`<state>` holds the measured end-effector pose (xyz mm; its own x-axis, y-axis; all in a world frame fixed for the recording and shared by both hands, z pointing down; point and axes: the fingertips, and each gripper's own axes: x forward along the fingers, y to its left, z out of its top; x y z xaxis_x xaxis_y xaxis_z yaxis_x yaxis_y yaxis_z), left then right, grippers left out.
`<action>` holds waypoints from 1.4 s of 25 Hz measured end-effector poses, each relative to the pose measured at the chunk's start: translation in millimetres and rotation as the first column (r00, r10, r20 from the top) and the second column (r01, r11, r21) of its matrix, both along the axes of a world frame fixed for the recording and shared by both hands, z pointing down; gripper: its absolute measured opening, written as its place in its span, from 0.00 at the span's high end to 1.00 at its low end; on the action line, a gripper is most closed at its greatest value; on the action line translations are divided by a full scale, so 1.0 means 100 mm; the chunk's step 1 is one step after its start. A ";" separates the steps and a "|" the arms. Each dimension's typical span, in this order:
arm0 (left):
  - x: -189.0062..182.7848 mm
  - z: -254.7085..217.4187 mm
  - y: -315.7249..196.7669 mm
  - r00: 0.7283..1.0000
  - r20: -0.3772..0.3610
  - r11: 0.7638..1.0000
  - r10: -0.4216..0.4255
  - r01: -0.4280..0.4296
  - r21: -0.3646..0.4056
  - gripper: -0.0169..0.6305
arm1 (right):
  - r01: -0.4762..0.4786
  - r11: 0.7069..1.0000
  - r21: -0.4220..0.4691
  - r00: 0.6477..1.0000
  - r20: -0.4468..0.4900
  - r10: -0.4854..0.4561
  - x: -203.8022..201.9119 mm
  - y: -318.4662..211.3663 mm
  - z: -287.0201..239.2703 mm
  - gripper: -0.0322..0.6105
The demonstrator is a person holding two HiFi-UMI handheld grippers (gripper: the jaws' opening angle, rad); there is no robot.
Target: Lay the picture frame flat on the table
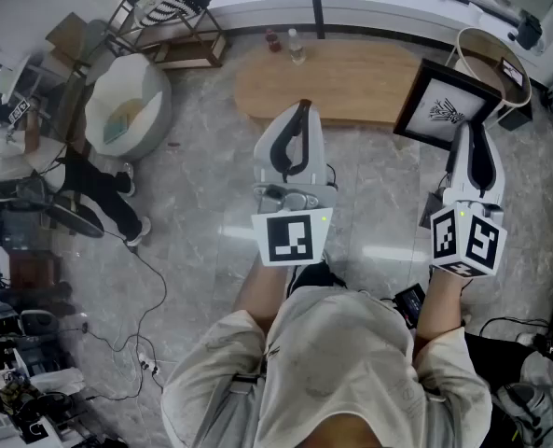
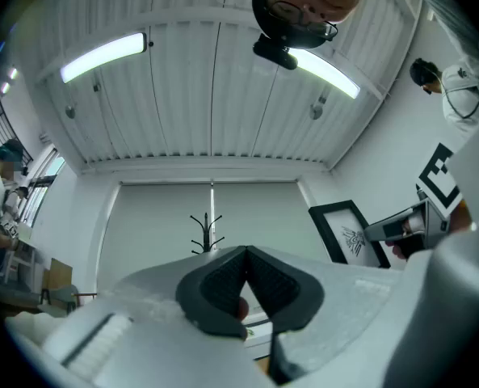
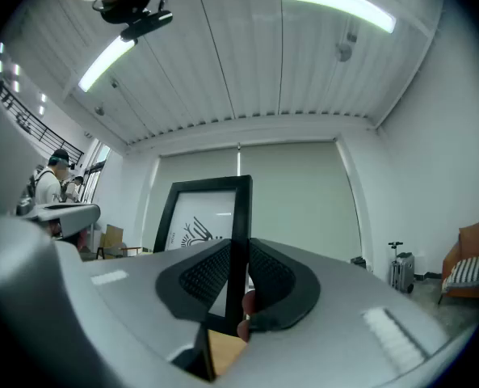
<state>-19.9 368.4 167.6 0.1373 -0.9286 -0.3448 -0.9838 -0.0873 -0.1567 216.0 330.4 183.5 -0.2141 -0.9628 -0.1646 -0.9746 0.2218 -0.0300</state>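
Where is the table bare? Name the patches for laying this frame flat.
The middle of the wooden table is bare, from the two bottles at its far left edge to the picture frame that the right gripper holds at its right end. Crowded: the near left, under the left gripper.

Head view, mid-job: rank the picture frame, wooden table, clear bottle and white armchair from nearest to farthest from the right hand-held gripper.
1. picture frame: clamped in the right hand-held gripper.
2. wooden table: just left, under the frame.
3. clear bottle: on the table's far edge, further left.
4. white armchair: far left of the room.
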 end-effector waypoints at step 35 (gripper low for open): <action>0.42 -0.16 1.09 1.000 0.002 0.999 -0.016 0.016 -0.047 0.97 | 0.014 0.995 0.096 1.000 -0.014 -0.013 0.25 1.14 -0.39 0.84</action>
